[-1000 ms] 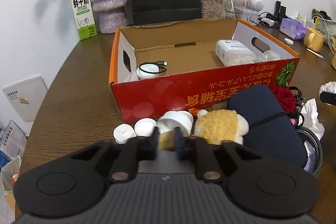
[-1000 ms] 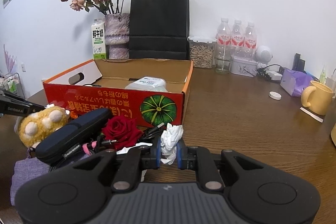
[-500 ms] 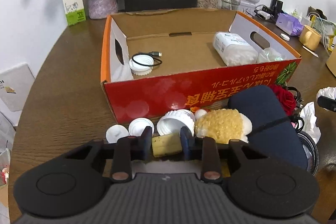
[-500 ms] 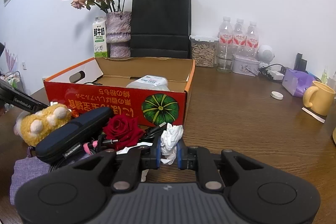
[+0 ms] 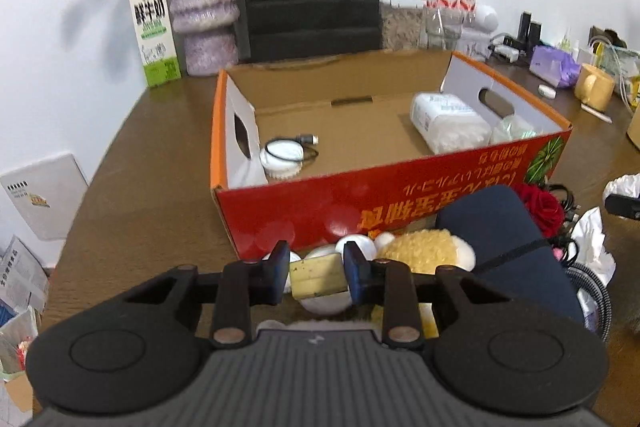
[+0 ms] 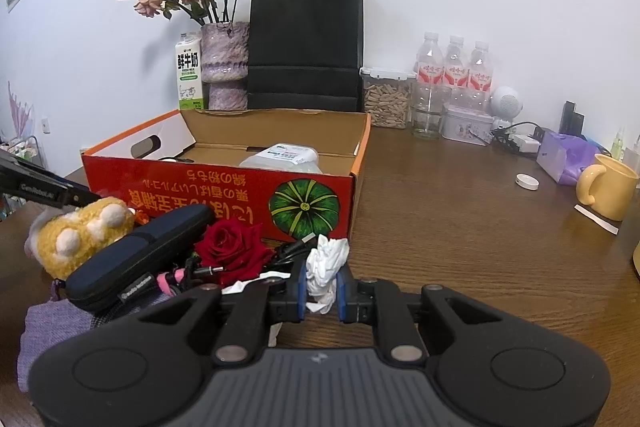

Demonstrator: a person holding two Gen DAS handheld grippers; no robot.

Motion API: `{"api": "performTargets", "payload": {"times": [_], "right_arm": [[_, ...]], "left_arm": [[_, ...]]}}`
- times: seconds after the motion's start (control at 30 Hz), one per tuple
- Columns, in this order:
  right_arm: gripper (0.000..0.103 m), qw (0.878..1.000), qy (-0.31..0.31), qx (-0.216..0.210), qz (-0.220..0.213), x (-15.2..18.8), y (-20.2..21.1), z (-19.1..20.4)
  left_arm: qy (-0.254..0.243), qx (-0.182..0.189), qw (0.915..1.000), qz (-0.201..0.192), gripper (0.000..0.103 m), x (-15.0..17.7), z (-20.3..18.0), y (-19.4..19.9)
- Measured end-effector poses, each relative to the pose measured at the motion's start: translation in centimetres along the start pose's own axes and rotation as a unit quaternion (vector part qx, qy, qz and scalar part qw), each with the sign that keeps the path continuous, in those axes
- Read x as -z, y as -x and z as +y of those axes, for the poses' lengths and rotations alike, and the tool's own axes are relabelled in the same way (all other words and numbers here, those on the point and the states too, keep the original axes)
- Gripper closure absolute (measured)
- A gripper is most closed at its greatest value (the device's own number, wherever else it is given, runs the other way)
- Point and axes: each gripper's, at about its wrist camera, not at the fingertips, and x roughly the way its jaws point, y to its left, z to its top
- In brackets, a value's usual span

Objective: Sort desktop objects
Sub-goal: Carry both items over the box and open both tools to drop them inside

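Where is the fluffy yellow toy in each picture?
Left wrist view: the yellow plush toy sits low in the middle, just right of the jaws, before the red box.
Right wrist view: the toy is at the far left, beside the dark case.
Shared landmark: the red box.

Brown wood-grain table [image 6: 460,227]. Resting directly on it: red cardboard box [image 6: 216,191] left of centre; milk carton [image 6: 189,75], purple vase [image 6: 224,65] and black paper bag [image 6: 306,45] along the back wall behind the box. Further right at the back: clear jar [image 6: 386,99], empty glass [image 6: 429,111], three water bottles [image 6: 454,63], small tin [image 6: 466,127]. Right side: white cap [image 6: 526,181], purple tissue pack [image 6: 566,157], yellow mug [image 6: 610,185] beside a paper strip [image 6: 596,219]. Front left, just before the box: yellow plush toy [image 6: 86,231], dark zip case [image 6: 140,259], red rose [image 6: 230,245], cables [image 6: 290,251].
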Motion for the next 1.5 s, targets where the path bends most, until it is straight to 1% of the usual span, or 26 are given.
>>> {"api": "performTargets", "payload": {"times": [0.13, 0.23, 0.43, 0.57, 0.7, 0.8, 0.83, 0.9, 1.0, 1.07, 1.13, 1.2, 1.23, 1.27, 1.3, 1.33, 1.37, 1.4, 1.43, 1.5], "right_arm": [[0.09, 1.0, 0.001, 0.001, -0.007, -0.2, 0.2, -0.1], [0.09, 1.0, 0.006, 0.0, -0.021, -1.1, 0.5, 0.1], [0.09, 0.997, 0.027, -0.013, -0.066, -5.1, 0.2, 1.6], [0.09, 0.995, 0.027, -0.044, -0.084, -8.6, -1.8, 3.4], [0.09, 0.995, 0.025, -0.064, -0.078, -11.8, -5.5, 5.4], [0.09, 0.996, 0.028, -0.068, -0.059, -13.4, -9.2, 6.9], [0.09, 0.996, 0.027, -0.069, -0.049, -13.8, -10.5, 7.3], [0.09, 0.997, 0.023, -0.073, -0.032, -14.0, -12.9, 8.0], [0.09, 0.997, 0.023, -0.08, -0.007, -13.3, -15.4, 8.4], [0.09, 0.997, 0.021, -0.078, 0.003, -12.7, -16.0, 8.4], [0.09, 0.997, 0.023, -0.077, 0.008, -12.4, -16.2, 8.4], [0.087, 0.997, 0.022, -0.075, 0.006, -12.2, -16.1, 8.5], [0.087, 0.997, 0.021, -0.072, 0.004, -12.2, -16.0, 8.5], [0.077, 0.998, 0.019, -0.067, 0.001, -12.1, -15.8, 8.5], [0.053, 0.998, 0.017, -0.064, 0.0, -12.1, -15.7, 8.3], [0.038, 0.998, 0.014, -0.062, -0.002, -12.1, -15.5, 8.2], [0.016, 0.998, 0.009, -0.058, -0.008, -12.1, -15.3, 8.1], [0.01, 0.999, 0.009, -0.05, -0.012, -12.2, -15.1, 8.0], [0.009, 0.999, 0.013, -0.043, -0.02, -12.2, -14.8, 8.0], [0.0, 0.999, 0.016, -0.038, -0.031, -12.3, -14.2, 7.9]], "left_arm": [[-0.004, -0.003, 0.9995, -0.031, 0.074, -0.5, -0.3, 1.6], [-0.004, -0.001, 0.9984, -0.056, 0.074, -1.3, -0.4, 2.5], [0.019, 0.003, 0.992, -0.124, 0.073, -4.0, -0.8, 3.4], [0.055, 0.006, 0.9861, -0.157, 0.073, -6.0, -1.0, 2.3], [0.081, -0.015, 0.9807, -0.177, 0.073, -7.8, -0.9, 0.1], [0.102, -0.041, 0.9774, -0.181, 0.073, -8.6, -0.6, -2.3], [0.105, -0.047, 0.978, -0.174, 0.073, -8.7, -0.4, -3.3], [0.091, -0.065, 0.9817, -0.154, 0.073, -8.5, -0.5, -4.9], [0.087, -0.072, 0.985, -0.13, 0.073, -8.0, -0.1, -6.5], [0.09, -0.071, 0.9857, -0.123, 0.073, -7.9, 0.1, -6.7], [0.088, -0.074, 0.9852, -0.127, 0.073, -7.6, -0.1, -6.5], [0.085, -0.084, 0.9841, -0.131, 0.072, -7.4, -0.2, -6.2], [0.083, -0.09, 0.9838, -0.131, 0.07, -7.3, -0.3, -6.2], [0.08, -0.095, 0.9836, -0.131, 0.065, -7.4, -0.4, -6.1], [0.079, -0.1, 0.983, -0.132, 0.047, -7.2, -0.5, -6.0], [0.08, -0.105, 0.9817, -0.137, 0.026, -7.1, -0.5, -5.7], [0.083, -0.114, 0.9792, -0.145, 0.016, -7.0, -0.5, -5.4], [0.083, -0.121, 0.9772, -0.153, 0.0, -6.9, -0.5, -5.0], [0.083, -0.125, 0.9752, -0.163, 0.0, -6.8, -0.5, -4.7], [0.087, -0.123, 0.9741, -0.169, 0.0, -6.6, -0.5, -4.3]]}}
